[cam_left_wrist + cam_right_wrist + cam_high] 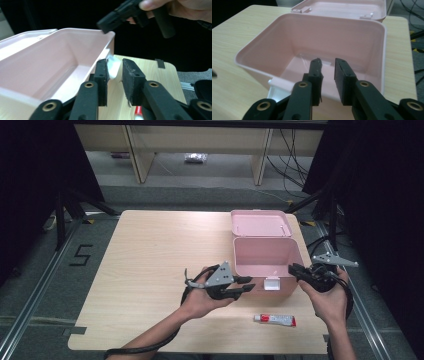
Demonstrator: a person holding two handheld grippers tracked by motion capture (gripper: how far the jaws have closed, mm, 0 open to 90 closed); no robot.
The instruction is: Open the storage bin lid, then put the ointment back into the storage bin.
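The pink box (265, 265) stands open on the worktop's (150, 260) far right, lid back. The left tool (243, 286) and right tool (298, 271) flank its near corners, both parted and empty, likely freeing it for loading. The tube (275, 320) lies near, just in front.

Three cameras on one pink box

My high view looks forward and down over the whole table (150, 250); my left gripper view sits close at the open pink box (57, 50), looking along its near wall, while my right gripper view looks straight into it from just beside its rim; all three share that box.
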